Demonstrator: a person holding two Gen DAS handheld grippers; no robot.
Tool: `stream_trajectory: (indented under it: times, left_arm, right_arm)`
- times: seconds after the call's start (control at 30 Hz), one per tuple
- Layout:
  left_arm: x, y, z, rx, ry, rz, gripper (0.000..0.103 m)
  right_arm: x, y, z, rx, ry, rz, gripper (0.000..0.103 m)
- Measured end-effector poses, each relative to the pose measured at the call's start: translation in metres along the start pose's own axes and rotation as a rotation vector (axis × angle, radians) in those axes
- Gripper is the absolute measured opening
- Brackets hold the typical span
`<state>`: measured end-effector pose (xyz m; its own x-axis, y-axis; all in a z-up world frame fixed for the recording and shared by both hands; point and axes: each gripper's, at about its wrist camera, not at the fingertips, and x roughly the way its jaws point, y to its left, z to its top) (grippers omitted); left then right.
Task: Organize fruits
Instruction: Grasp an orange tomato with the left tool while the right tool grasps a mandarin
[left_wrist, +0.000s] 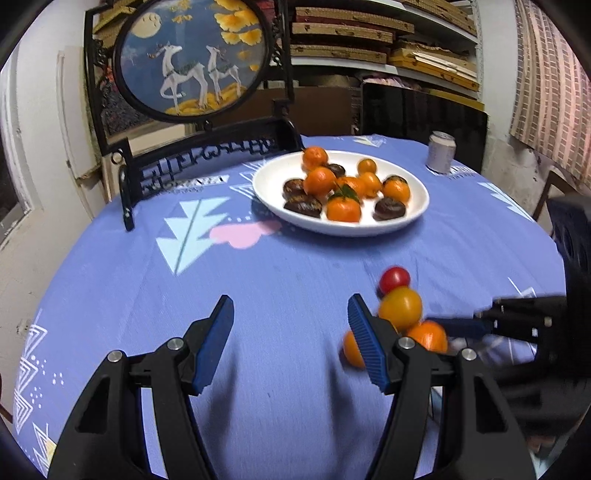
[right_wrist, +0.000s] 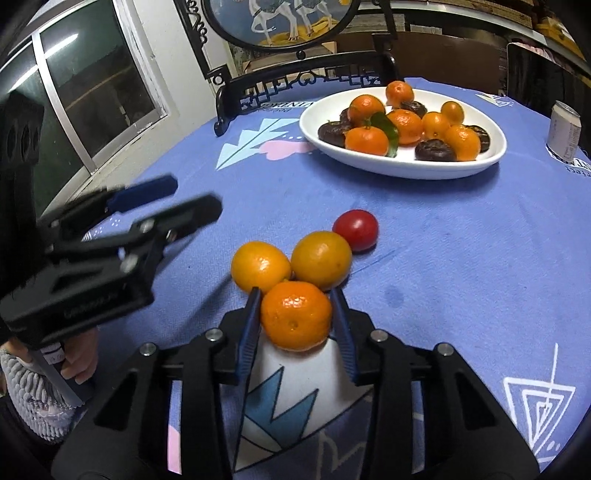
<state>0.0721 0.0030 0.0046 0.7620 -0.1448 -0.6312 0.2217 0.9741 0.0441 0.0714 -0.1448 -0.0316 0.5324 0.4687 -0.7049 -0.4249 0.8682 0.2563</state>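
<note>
While clamped, mandarin (right_wrist: 296, 315) inside right gripper (right_wrist: 297, 317).

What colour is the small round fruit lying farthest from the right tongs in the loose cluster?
Red, the cherry tomato; clearest in the right wrist view.

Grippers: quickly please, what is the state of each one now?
Left gripper: open, holding nothing.
Right gripper: closed on a mandarin.
</note>
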Motion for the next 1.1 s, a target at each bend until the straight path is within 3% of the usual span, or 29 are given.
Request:
stream_trajectory:
  times: [0.23, 0.37, 0.47, 0.63, 0.73, 1.03, 1.1]
  left_arm:
    - [-0.005, -0.025, -0.011, 0.102, 0.002, -0.089, 0.064]
    - [0.008, -0.048, -0.018, 0.194, 0.050, -0.079, 0.064]
    - [0.018, -0.051, -0.018, 0.194, 0.088, -0.053, 0.064]
    - [0.023, -0.043, -0.016, 0.145, 0.107, -0.059, 0.048]
    - [0.022, -0.049, -0.017, 0.168, 0.110, -0.064, 0.040]
    - [0.014, -0.046, -0.013, 0.148, 0.059, -0.024, 0.034]
    - [0.012, -0.043, -0.009, 0.147, 0.036, 0.002, 0.019]
  right_arm:
    - [-0.036, -0.036, 0.008, 0.112, -0.100, -0.009, 0.039]
    - [-0.047, -0.055, 0.010, 0.181, -0.132, -0.006, 0.039]
    - [-0.049, -0.057, 0.012, 0.191, -0.138, -0.001, 0.039]
    - [-0.047, -0.058, 0.013, 0.196, -0.133, 0.001, 0.039]
    - [-0.045, -0.059, 0.012, 0.204, -0.126, 0.003, 0.039]
    - [-0.044, -0.059, 0.011, 0.207, -0.122, 0.001, 0.039]
    - [-0.045, -0.059, 0.011, 0.212, -0.128, -0.002, 0.039]
